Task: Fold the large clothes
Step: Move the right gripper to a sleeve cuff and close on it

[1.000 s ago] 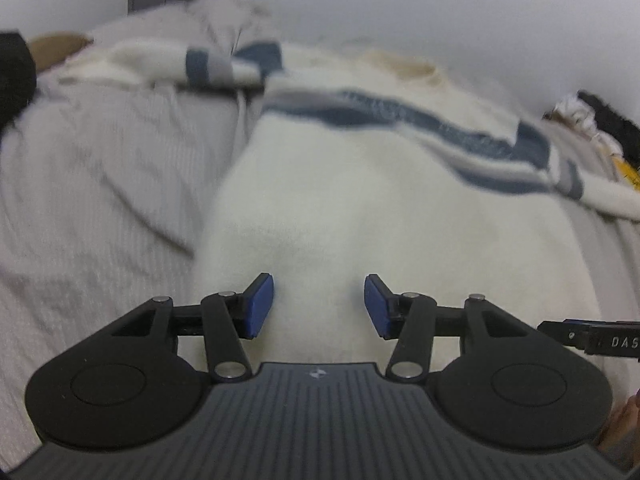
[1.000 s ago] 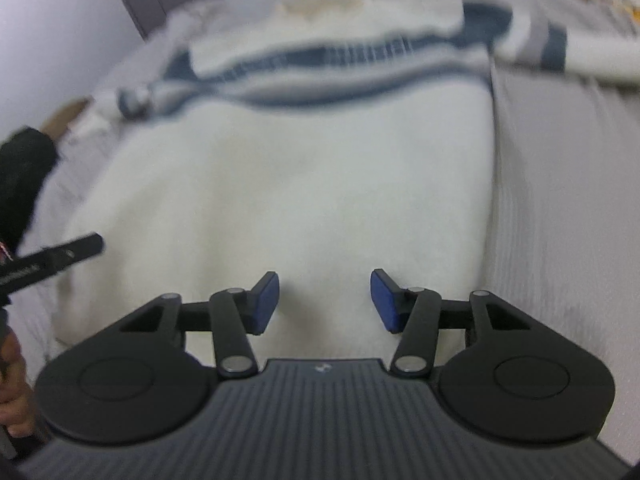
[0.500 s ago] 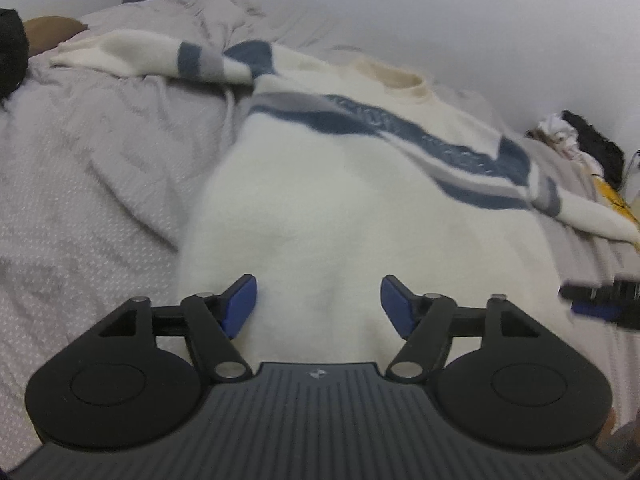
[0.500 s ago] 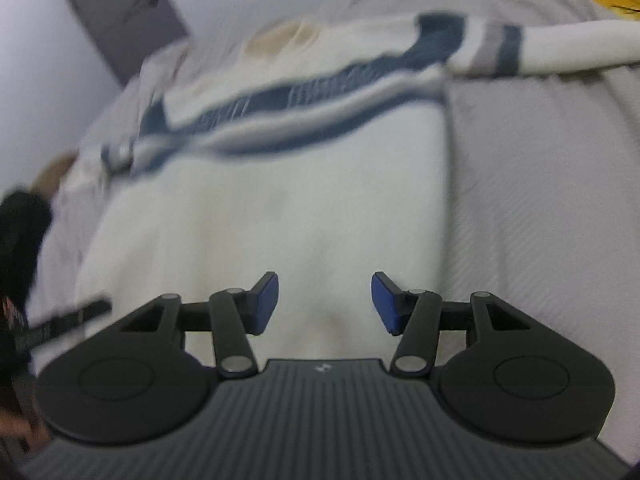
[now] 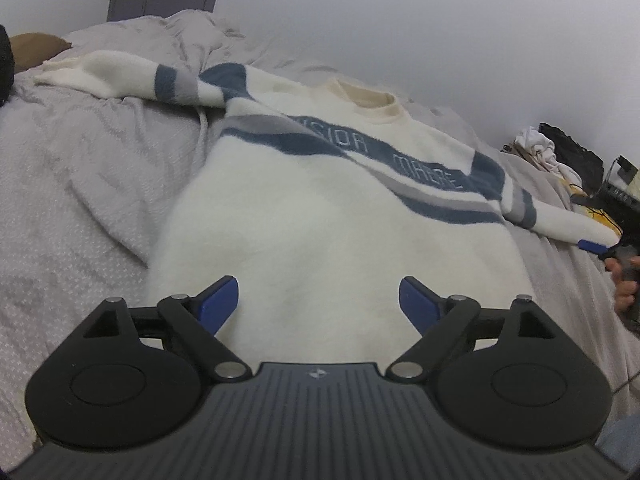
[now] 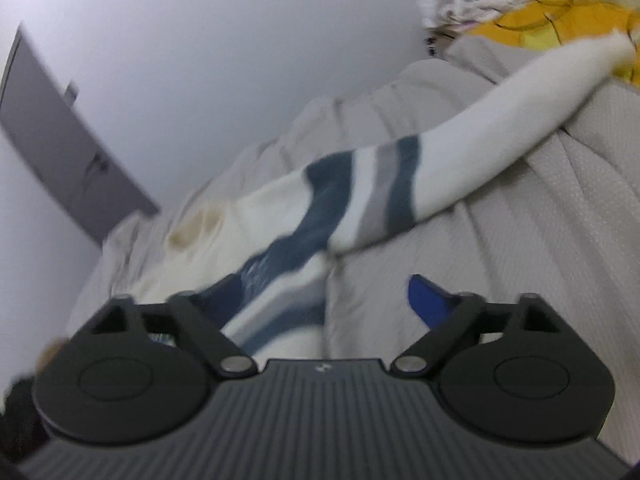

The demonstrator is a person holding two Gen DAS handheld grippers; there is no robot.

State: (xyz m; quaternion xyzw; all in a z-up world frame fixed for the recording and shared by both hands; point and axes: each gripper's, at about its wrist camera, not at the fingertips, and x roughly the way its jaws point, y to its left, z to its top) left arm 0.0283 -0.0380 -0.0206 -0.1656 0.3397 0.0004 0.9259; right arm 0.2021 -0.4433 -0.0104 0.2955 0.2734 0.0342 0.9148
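Since a second ago your right gripper (image 6: 324, 296) has swung off the sweater body toward the sleeve, and both sets of jaws have spread wider; the left gripper (image 5: 319, 300) has barely shifted.

Sweater (image 5: 340, 232) lies face up and flat on the grey bedding (image 5: 80, 184), filling the centre of the left wrist view, collar at upper centre, one sleeve (image 5: 120, 76) running to the upper left. Neither gripper holds anything.

The other sleeve (image 6: 460, 160) runs toward the upper right of the right wrist view, its cuff ending against a yellow cloth (image 6: 560, 20) in a clothes pile.

Risks:
- Right view is motion-blurred, so you're closing fast; a grab now could pinch bedding along with knit, near the armpit.
- Grabbing at the cuff could snag the yellow cloth too.
- Left jaws hover over the hem; thick fuzzy knit may slip from a shallow pinch.
- Rumpled bedding at centre left could drag under the fold.
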